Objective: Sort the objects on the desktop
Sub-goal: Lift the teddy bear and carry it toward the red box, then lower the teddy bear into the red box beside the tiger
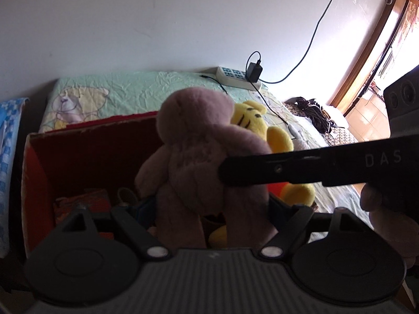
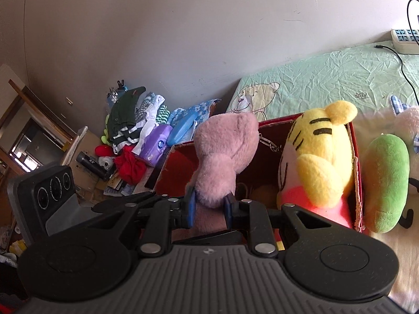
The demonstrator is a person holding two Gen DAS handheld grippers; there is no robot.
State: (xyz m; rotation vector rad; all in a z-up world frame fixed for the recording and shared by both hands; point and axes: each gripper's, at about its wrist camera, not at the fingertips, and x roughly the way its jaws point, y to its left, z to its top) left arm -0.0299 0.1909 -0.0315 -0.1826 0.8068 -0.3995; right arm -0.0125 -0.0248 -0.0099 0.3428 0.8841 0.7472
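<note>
A pink plush bear (image 1: 199,157) hangs upright over an open red cardboard box (image 1: 78,151). My left gripper (image 1: 212,204) is shut on its lower body, with a blue pad on each flank. In the right wrist view my right gripper (image 2: 209,206) has its blue pads pinched on one furry limb of the pink bear (image 2: 225,146). That same right gripper reaches in from the right as a long black finger (image 1: 262,168). A yellow tiger plush (image 2: 319,162) stands in the box's right end, and it shows behind the bear as the yellow tiger plush (image 1: 262,125).
The red box (image 2: 178,167) sits on a green bedsheet (image 2: 327,78) and holds small items. A green plush (image 2: 387,180) lies right of it. A power strip (image 1: 235,77) with cables lies by the wall. Clothes and packets (image 2: 136,128) pile up at the left.
</note>
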